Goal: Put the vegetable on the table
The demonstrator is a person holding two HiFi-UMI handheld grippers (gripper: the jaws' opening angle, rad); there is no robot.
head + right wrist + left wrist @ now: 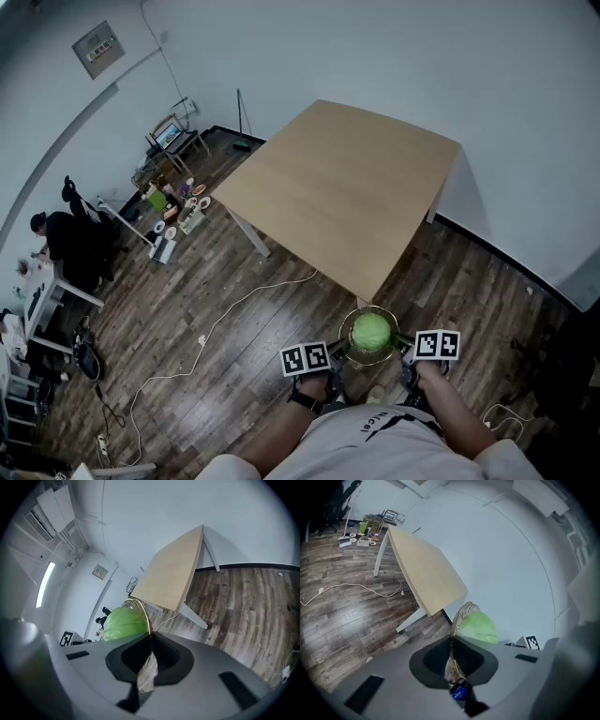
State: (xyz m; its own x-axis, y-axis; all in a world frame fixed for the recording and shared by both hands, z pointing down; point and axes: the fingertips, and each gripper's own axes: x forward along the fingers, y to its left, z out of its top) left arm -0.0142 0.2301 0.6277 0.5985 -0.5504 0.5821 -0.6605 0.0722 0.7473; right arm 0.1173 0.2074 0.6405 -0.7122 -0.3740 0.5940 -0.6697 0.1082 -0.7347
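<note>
A round green cabbage (371,331) lies in a shallow glass bowl with a gold rim (350,325), held in the air just short of the near corner of the light wooden table (337,187). My left gripper (336,352) is shut on the bowl's left rim and my right gripper (406,349) on its right rim. In the left gripper view the bowl's rim (461,616) runs into the shut jaws of the left gripper (452,641), the cabbage (480,627) behind it. The right gripper view shows the bowl's rim (141,607) pinched by the right gripper (150,639), beside the cabbage (121,623).
The tabletop (424,573) is bare wood on white legs, standing near a white wall. A white cable (234,309) snakes over the dark wood floor to the left. Small clutter (173,211) lies further left, and a person (66,239) sits at a desk there.
</note>
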